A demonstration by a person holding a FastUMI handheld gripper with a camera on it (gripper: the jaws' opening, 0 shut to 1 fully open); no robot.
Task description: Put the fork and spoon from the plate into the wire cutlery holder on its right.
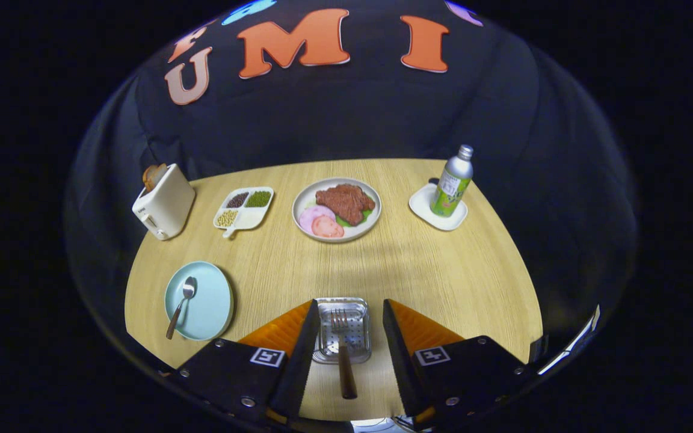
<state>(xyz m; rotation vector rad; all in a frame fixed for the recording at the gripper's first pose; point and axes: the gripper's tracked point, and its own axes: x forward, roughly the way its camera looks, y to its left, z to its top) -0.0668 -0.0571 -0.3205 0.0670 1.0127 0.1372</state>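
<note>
- A toaster (163, 203) with a slice of bread in its slot is seen at the far left of the wooden table (443, 276).
- A light blue plate (208, 304) lies nearer, left of the gripper; the spoon (181, 305) rests on it, bowl away, handle toward the camera.
- A divided tray (244, 209) of beans and seeds is placed just right of the toaster.
- A round dish (337, 209) of meat and sliced ham is set at the far middle of the table.
- The gripper (346, 328) is held open, its fingers (304, 346) spread apart to either side of the cutlery holder (341, 329) and pressing on nothing.
- The fork (343, 355) lies in the cutlery holder between the fingers, tines inside, its brown handle projecting over the near rim.
- A metal bottle (453, 180) with a green label stands upright on a small white square plate (431, 210) at the far right.
</note>
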